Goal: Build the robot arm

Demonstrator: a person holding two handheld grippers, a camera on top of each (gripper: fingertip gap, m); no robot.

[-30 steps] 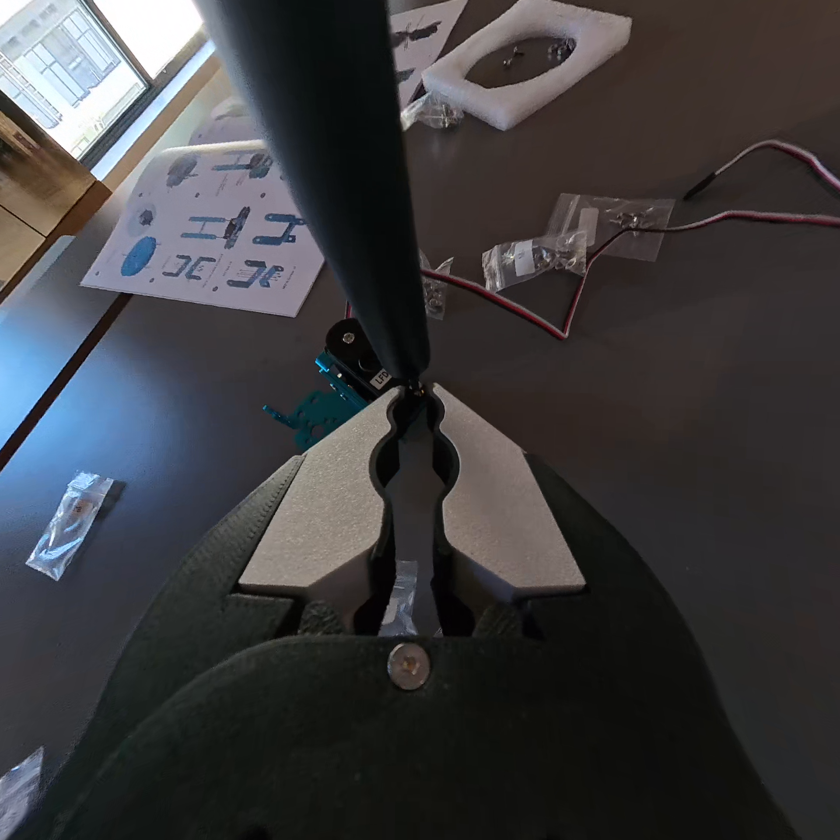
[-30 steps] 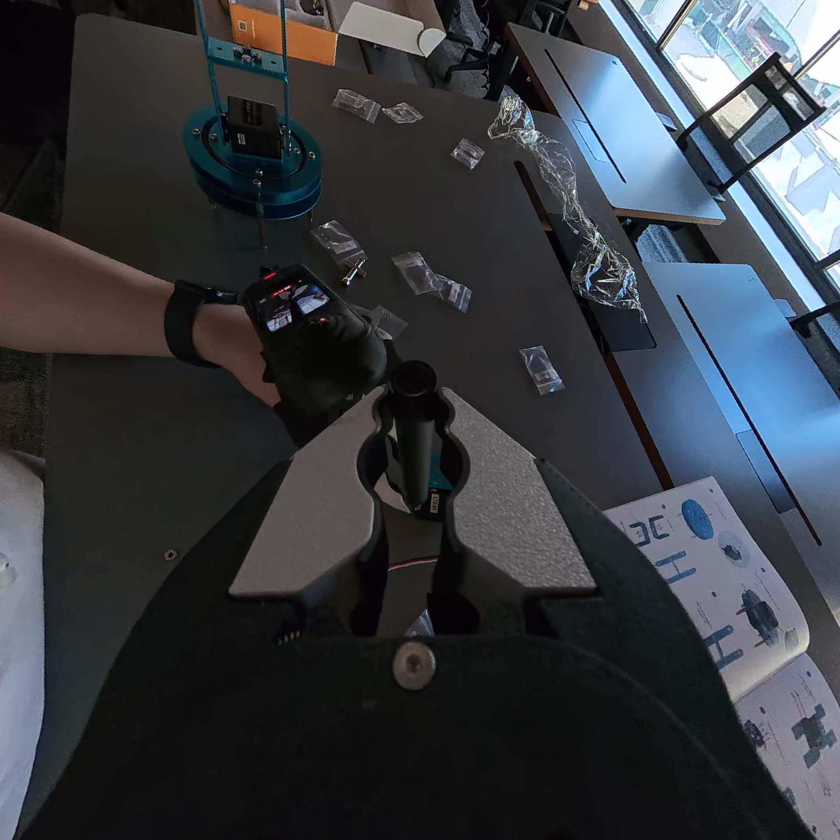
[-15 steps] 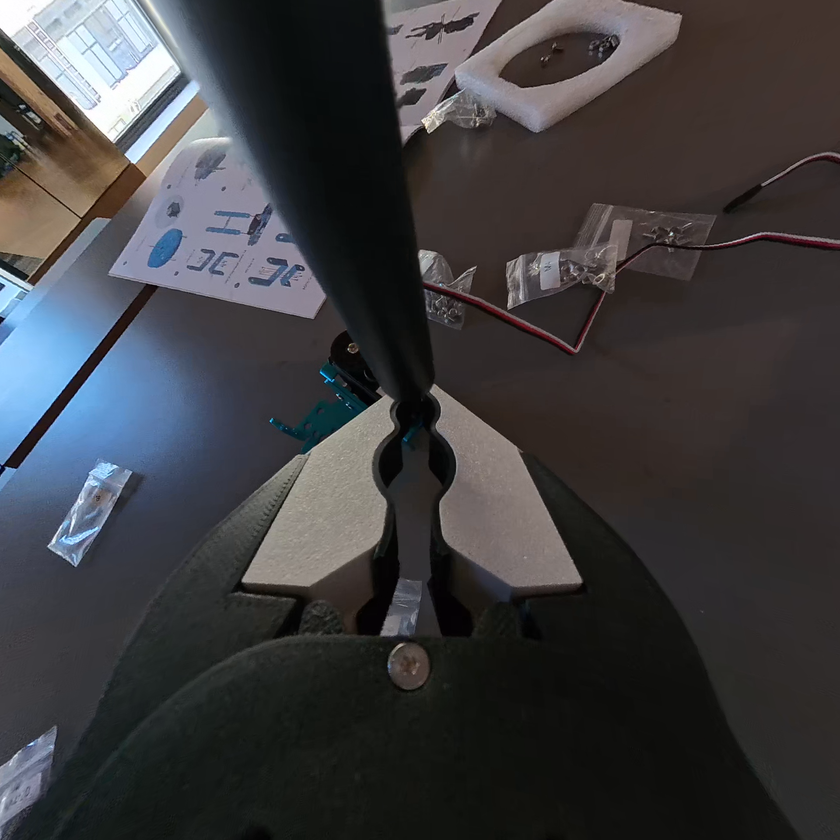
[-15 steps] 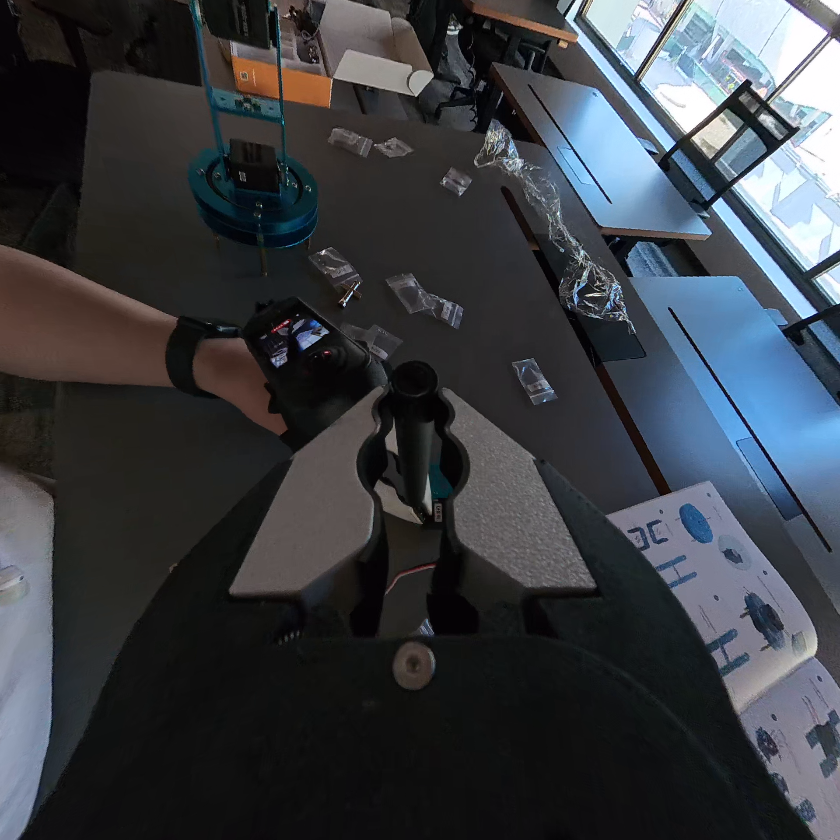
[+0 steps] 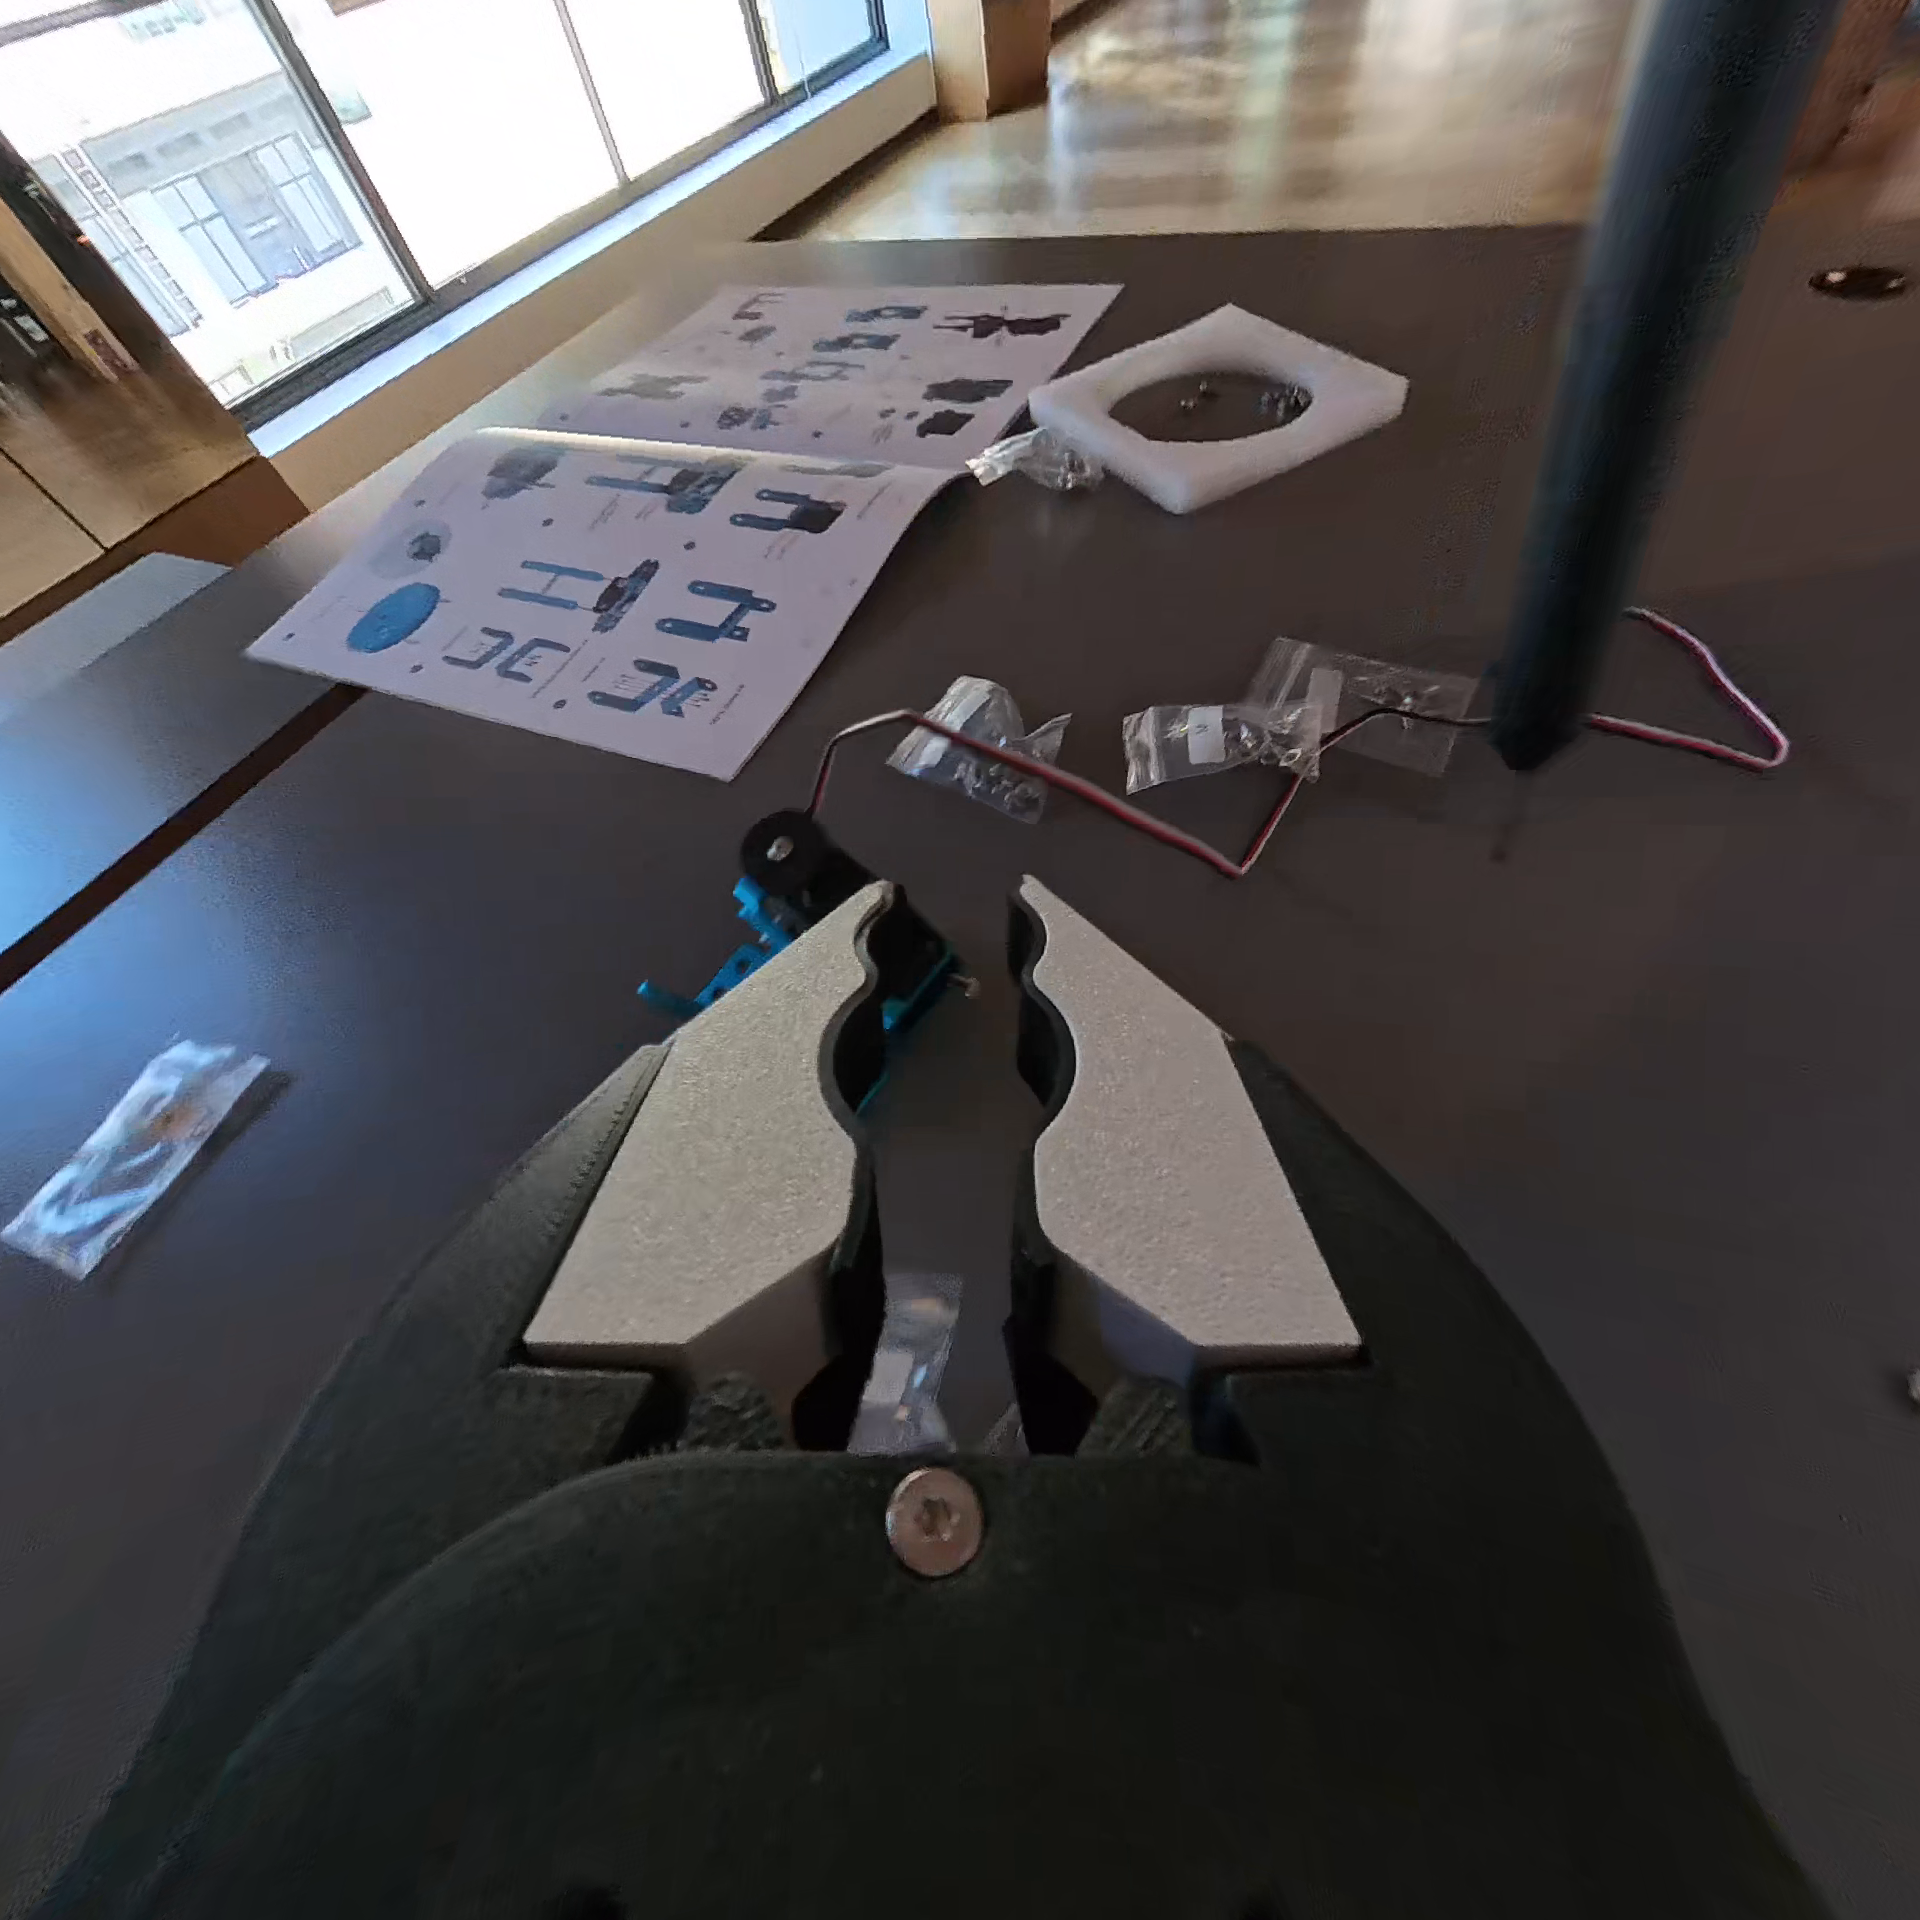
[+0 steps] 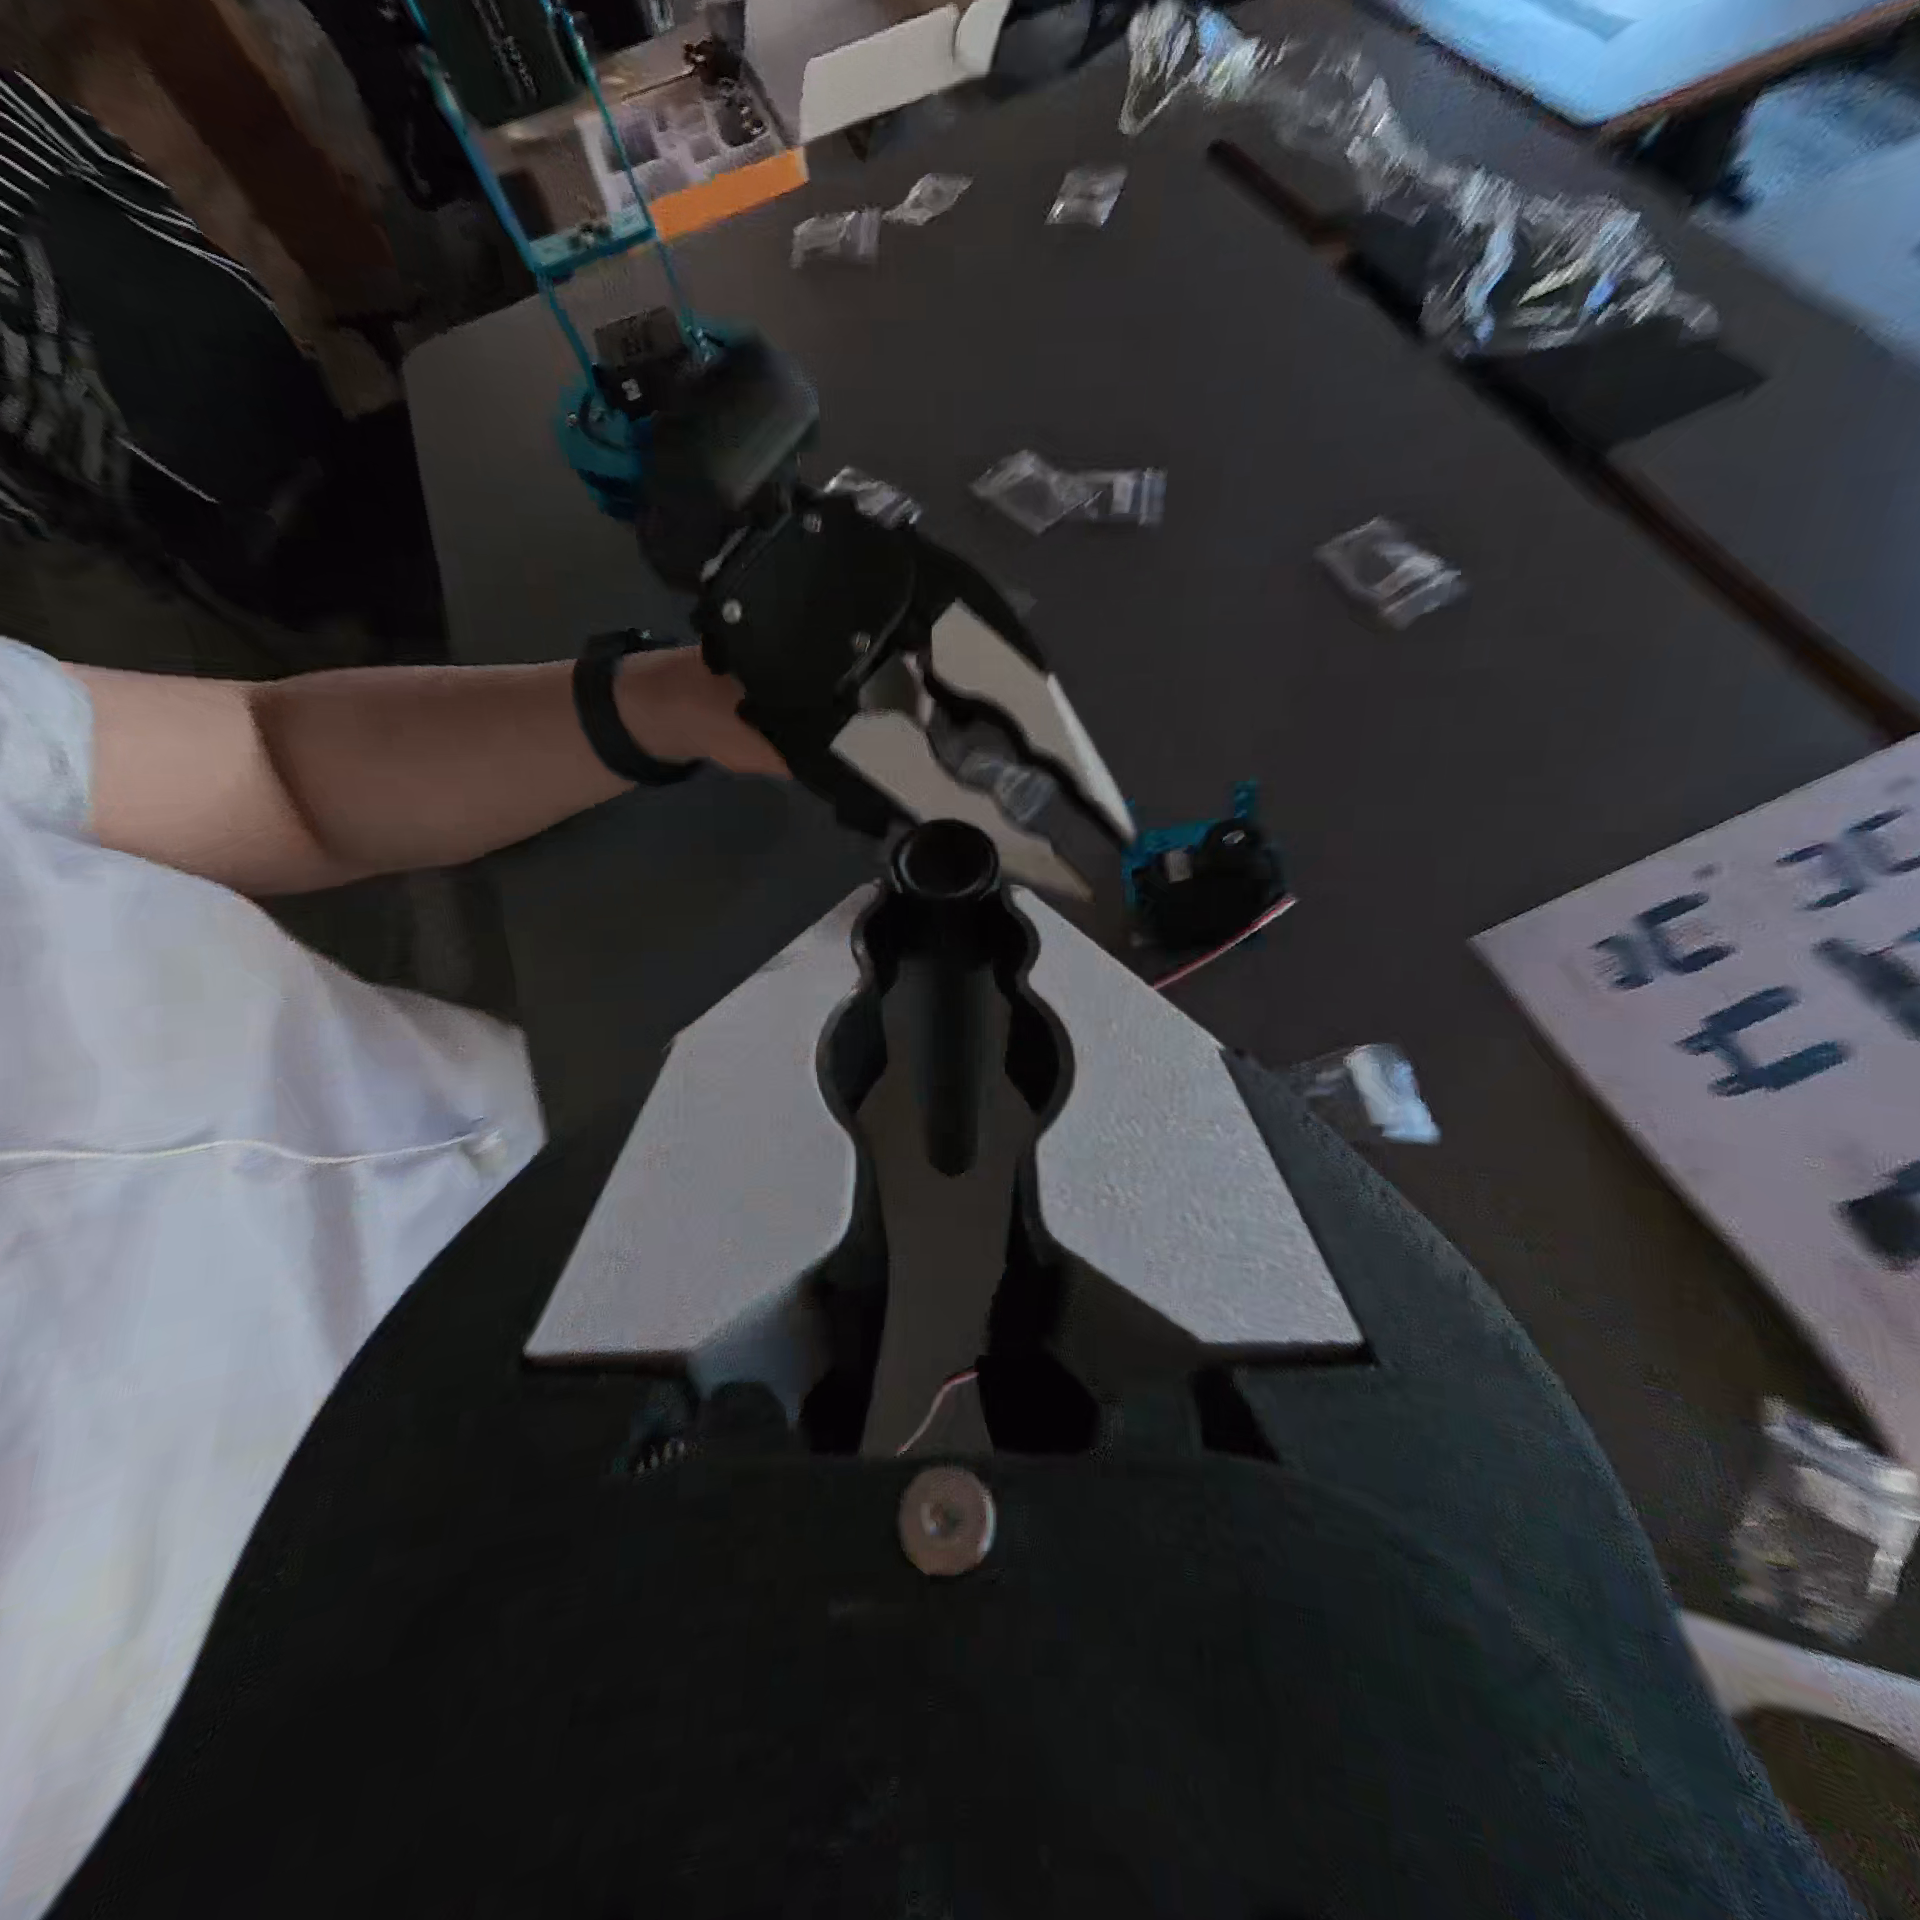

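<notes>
The left gripper (image 5: 945,914) is sitting low over the dark worktop (image 5: 1351,1039), pointing toward the window. Its jaws are standing apart w/ nothing between them. In the right wrist view the left gripper (image 6: 1091,862) is coming in from the left on a bare arm w/ a black wristband (image 6: 613,707), tilted down, its tips just beside the small blue and black motor part (image 6: 1205,862).

The right gripper (image 6: 940,904) is pointing down at the worktop. Its jaws are squeezing a black screwdriver (image 6: 940,997) by the handle. In the left wrist view the screwdriver (image 5: 1590,416) is standing up tall at the right, its thin tip almost touching the worktop.

Hard to see: the right wrist view is blurry, esp. at the edges. The left finger (image 5: 758,1091) is covering part of the motor part (image 5: 790,883). The top of the screwdriver is cut off by the picture edge. Can't tell if its tip is touching.

Around: a red, white and black wire (image 5: 1039,769) is running from the motor part past little clear bags (image 5: 1216,738) of small metal bits. An open booklet (image 5: 623,582) is lying farther back, next to a white foam frame (image 5: 1226,416). One more bag (image 5: 135,1153) is lying at the left. A tall blue frame on a round base (image 6: 613,343) is standing far back, behind the left gripper.
</notes>
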